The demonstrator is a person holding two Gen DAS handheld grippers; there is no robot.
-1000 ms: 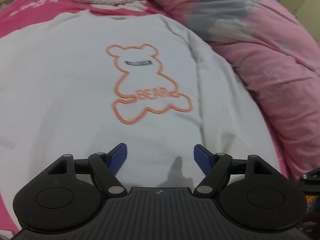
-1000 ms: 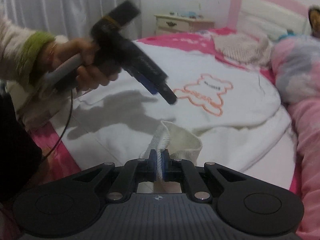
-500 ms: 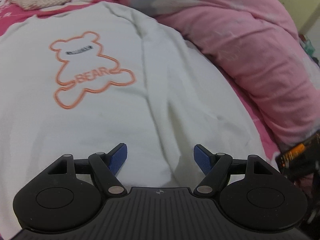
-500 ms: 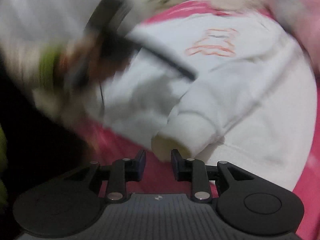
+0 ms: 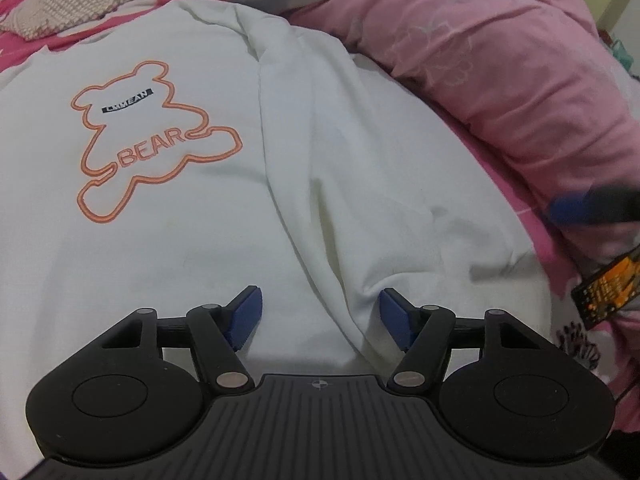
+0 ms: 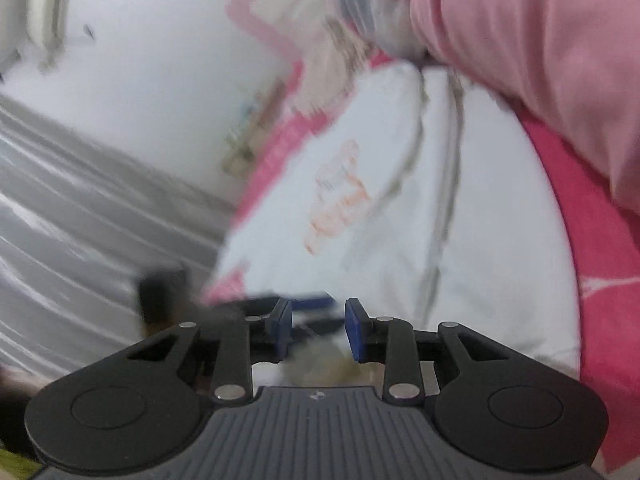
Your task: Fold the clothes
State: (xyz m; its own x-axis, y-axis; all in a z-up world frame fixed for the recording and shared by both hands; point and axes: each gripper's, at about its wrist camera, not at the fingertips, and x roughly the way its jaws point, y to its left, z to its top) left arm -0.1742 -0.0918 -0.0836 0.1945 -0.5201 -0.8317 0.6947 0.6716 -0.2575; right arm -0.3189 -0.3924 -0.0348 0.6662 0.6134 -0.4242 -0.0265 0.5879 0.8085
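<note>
Your left hand-held gripper [image 5: 320, 320], closing yet pinching nothing, straddles a ridge of the white bear sweatshirt [image 5: 168, 208] spread on the bed [image 5: 540, 240], while the right hand-held gripper [image 6: 318, 330] opens empty; next, pinch that fold.

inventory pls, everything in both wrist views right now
sweatshirt: 1, white with orange bear outline, spread flat on the bed
quilt: 1, pink with grey patches, bunched along the sweatshirt's far side
knitted item: 1, beige, beyond the collar
bedsheet: 1, bright pink, under everything
curtain: grey, blurred, beside the bed
left gripper: black with blue pads, jaws closing, over a sleeve fold, pads not pressing
right gripper: black with blue pads, jaws opening, nothing clearly between them
</note>
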